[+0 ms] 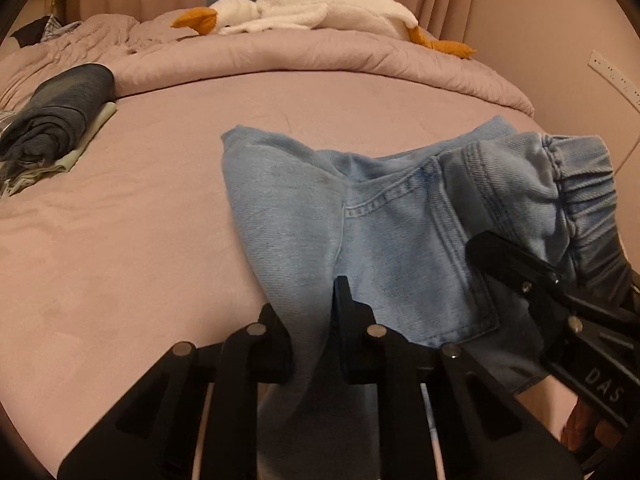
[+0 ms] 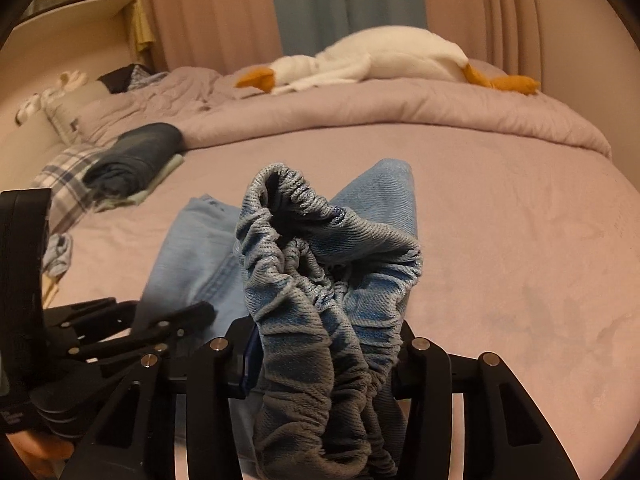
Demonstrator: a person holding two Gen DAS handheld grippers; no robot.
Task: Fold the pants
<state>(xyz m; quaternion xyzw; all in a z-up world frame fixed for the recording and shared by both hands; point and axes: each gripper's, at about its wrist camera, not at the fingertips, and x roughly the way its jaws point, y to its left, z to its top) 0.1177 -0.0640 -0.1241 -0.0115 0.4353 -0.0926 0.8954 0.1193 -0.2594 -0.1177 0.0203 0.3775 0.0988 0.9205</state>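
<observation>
A: Left gripper?
B: Clamped on the pants, thin denim edge pinched between its fingers.
A: Right gripper?
B: Clamped on the bunched elastic waistband, lifted off the bed.
A: Pants where?
B: Mid-bed, near end raised, legs trailing flat on the sheet.
A: Progress?
B: Early, I'd say. Both ends gripped, no neat fold visible. Folding and laying flat remain.

Right gripper clamped on bunched elastic waistband of light blue denim pants, lifted off pink bed sheet; left gripper at 9 o'clock; folded dark blue garment at 10 o'clock; white plush goose at 12 o'clock.
</observation>
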